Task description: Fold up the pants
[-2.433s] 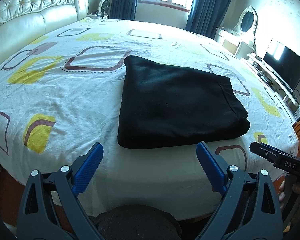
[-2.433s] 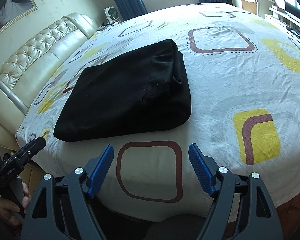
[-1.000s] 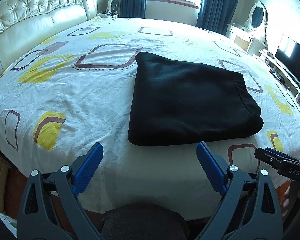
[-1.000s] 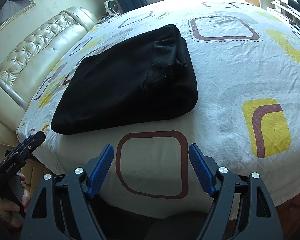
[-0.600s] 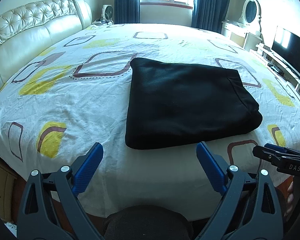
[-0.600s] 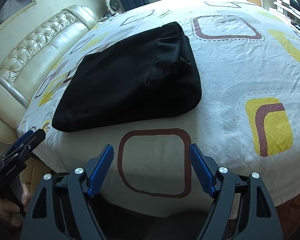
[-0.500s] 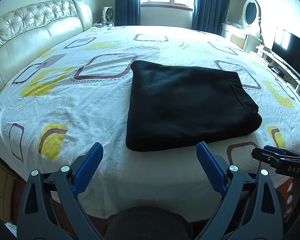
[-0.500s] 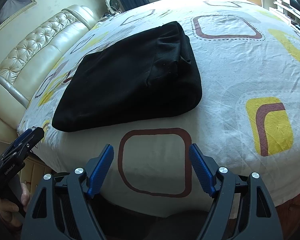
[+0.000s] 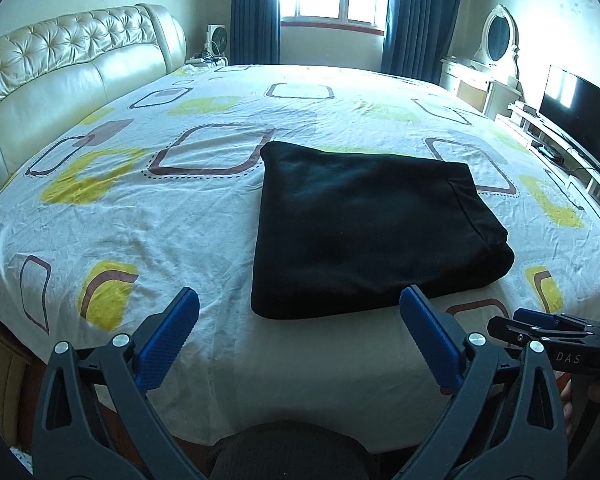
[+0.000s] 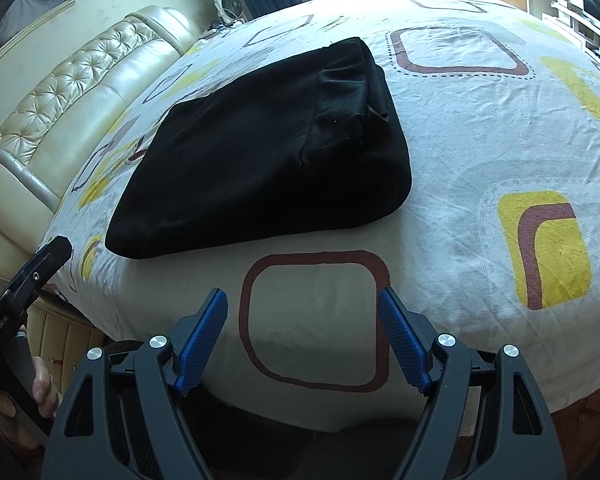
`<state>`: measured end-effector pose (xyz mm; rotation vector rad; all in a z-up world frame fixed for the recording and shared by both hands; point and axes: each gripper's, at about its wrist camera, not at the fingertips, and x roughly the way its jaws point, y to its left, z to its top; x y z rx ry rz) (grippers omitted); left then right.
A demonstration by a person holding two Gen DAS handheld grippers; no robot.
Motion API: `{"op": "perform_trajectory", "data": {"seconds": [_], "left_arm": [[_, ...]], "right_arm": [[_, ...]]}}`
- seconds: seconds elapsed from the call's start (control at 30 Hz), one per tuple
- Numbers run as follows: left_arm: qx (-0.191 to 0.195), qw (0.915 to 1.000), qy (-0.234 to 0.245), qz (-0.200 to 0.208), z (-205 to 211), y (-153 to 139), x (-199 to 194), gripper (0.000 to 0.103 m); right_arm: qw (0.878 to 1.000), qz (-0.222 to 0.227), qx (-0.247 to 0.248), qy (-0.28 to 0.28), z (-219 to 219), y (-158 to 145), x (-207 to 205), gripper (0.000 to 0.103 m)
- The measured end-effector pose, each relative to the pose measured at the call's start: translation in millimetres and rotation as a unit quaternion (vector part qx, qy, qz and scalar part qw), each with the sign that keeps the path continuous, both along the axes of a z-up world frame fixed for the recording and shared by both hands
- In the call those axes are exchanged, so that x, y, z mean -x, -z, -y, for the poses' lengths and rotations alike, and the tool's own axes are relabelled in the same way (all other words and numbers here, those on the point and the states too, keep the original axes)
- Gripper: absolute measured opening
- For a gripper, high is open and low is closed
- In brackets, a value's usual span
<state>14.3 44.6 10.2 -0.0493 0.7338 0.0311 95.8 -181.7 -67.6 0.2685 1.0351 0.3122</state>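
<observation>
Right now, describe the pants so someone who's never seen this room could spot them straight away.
Start at the big bed with the cream tufted headboard. On its white sheet, toward the near edge, lie the pants, folded into a flat rectangle. They are solid black, the only thing lying on the sheet's yellow and brown squares.

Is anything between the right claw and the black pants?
Only bedsheet with a brown printed square, seen in the right wrist view. The open right claw sits short of the pants.

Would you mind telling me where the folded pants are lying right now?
The pants lie flat on the bed, centre-right in the left wrist view, just beyond both open grippers.
</observation>
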Motion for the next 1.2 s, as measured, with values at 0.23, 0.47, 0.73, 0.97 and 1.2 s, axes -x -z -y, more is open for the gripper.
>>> {"op": "perform_trajectory", "data": {"seconds": [0.23,0.47,0.73,0.97,1.2], "left_arm": [[-0.013,0.9993,-0.008,0.035,1.7,-11.3,5.1,0.101],[-0.036,0.9977,-0.02,0.054,4.7,-20.6,5.9,0.101],[-0.018,0.9986,-0.036,0.033,8.5,-17.5,8.3,0.101],[0.032,0.9995,0.005,-0.002,-13.3,-19.4,-24.1,0.101],[0.004,0.9946,-0.104,-0.008,-113.2,1.4,-122.5,0.101]], "right_arm": [[1.0,-0.002,0.0,-0.003,-1.5,0.4,0.6,0.076],[1.0,-0.003,0.0,-0.005,-2.4,0.1,0.7,0.076],[1.0,-0.008,-0.002,-0.009,-2.9,2.0,0.5,0.076],[0.999,-0.024,-0.037,-0.006,6.1,-6.3,-4.1,0.076],[0.997,0.04,-0.044,0.043,50.9,-50.4,-71.2,0.086]]}}
